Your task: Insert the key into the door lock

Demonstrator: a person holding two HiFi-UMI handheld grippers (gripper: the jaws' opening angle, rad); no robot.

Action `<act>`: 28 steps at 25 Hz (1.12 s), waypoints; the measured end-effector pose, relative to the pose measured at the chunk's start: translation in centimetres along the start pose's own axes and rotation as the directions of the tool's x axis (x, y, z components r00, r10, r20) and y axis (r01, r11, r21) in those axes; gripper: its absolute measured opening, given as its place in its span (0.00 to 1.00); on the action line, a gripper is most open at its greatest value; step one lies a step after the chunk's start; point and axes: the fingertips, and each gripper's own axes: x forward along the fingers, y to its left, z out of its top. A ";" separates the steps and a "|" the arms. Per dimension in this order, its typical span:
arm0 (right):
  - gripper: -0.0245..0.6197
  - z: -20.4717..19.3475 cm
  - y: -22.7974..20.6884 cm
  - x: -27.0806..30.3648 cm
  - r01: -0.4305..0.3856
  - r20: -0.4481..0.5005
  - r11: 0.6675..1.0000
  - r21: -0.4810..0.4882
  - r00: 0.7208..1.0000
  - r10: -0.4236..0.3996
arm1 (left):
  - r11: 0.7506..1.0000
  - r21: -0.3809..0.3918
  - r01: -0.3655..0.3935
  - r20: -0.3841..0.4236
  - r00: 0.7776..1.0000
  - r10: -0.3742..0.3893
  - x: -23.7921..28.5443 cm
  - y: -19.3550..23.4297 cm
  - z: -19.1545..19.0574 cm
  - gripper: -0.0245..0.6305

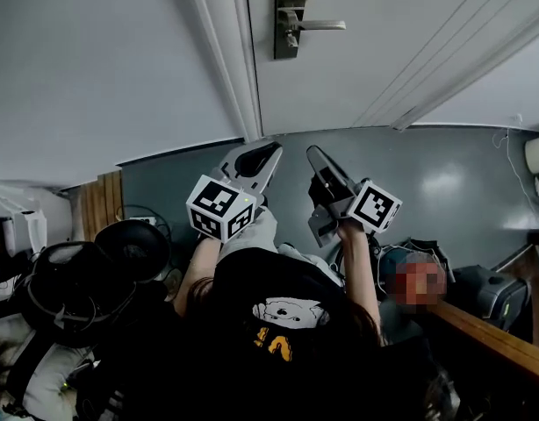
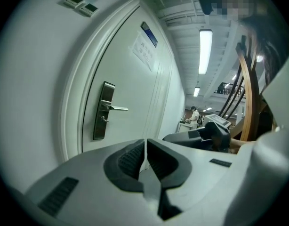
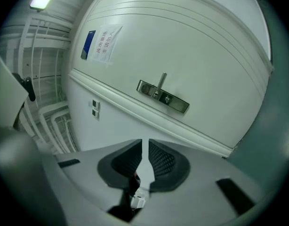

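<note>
- Door [image 1: 384, 60]: shut, filling the top of the head view.
- 2 grippers, low and well apart from the door. The left gripper [image 2: 145, 144] is closed and empty. The right gripper [image 3: 145, 146] is closed to a thin slit.
- Lock plate [image 1: 290, 16] with its handle [image 1: 318, 25]: untouched.
- Small dark-and-white piece [image 3: 135, 197] low between the right jaws; whether it is the key cannot be told.
- Likely step: the approach. Next, lift the right gripper toward the plate.

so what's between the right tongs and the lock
Nothing: the right gripper view shows a bare stretch from the tongs, shut on the key, to the lock, only frame and door behind.
</note>
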 end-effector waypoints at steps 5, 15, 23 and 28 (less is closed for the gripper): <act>0.09 -0.7 -0.2 -1.2 0.033 -0.012 0.999 -0.040 0.999 -0.034 | 1.000 -0.009 0.007 -0.023 1.000 -0.007 -0.1 -1.8 -1.0 0.07; 0.07 -2.5 -1.0 -2.5 0.079 -0.054 0.987 -0.143 0.995 -0.088 | 1.000 -0.020 -0.006 -0.076 0.997 0.005 -0.7 -3.7 -2.9 0.07; 0.07 -5.7 2.4 -6.7 0.059 -0.035 0.952 -0.299 0.997 -0.073 | 0.999 0.021 -0.024 -0.050 0.998 0.025 -5.6 -8.1 -3.6 0.07; 0.06 -6.3 2.5 -6.7 0.062 -0.046 0.942 -0.329 0.996 -0.082 | 0.999 0.018 -0.031 -0.058 0.998 0.032 -6.5 -8.0 -4.0 0.07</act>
